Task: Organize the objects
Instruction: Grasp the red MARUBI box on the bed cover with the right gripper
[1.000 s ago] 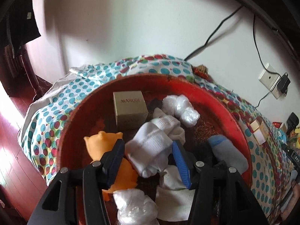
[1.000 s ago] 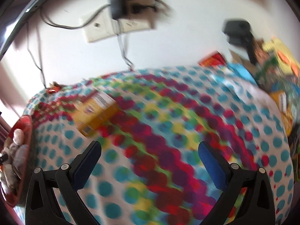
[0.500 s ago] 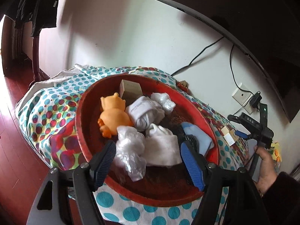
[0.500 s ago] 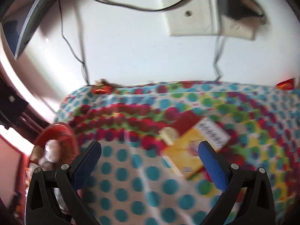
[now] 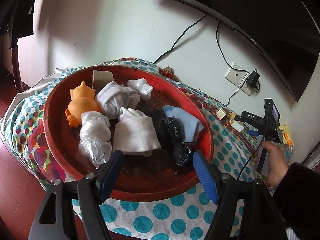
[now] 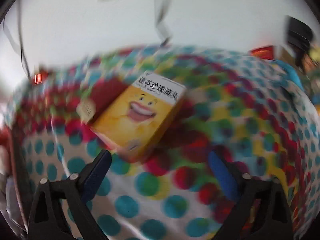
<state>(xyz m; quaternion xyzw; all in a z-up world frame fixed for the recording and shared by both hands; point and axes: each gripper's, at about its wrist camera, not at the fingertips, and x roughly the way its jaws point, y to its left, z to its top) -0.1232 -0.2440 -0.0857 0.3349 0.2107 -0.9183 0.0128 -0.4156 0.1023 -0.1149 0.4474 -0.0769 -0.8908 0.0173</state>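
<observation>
A red basin [image 5: 60, 146] on the polka-dot cloth holds an orange toy [image 5: 82, 104], white socks [image 5: 136, 134], clear plastic bags [image 5: 94, 136], a black bag [image 5: 170, 128], a blue sock [image 5: 186, 122] and a beige box [image 5: 102, 78]. My left gripper [image 5: 158, 172] is open and empty above the basin's near rim. My right gripper [image 6: 160, 172] is open and empty, just short of a yellow box with a smiling face [image 6: 140, 118] lying on the cloth; that view is blurred. The right gripper also shows in the left wrist view [image 5: 258, 124], held in a hand.
A small red box [image 6: 94, 102] lies beside the yellow box. Small boxes [image 5: 230, 118] sit on the cloth right of the basin. A wall socket with a charger [image 5: 242, 78] and a TV [image 5: 260, 10] are on the wall behind. Clutter [image 6: 300, 48] lies at the far right.
My left gripper let go of the white sock and pulled back to the basin's near rim. My right gripper swung over the cloth and closed in on the yellow box.
</observation>
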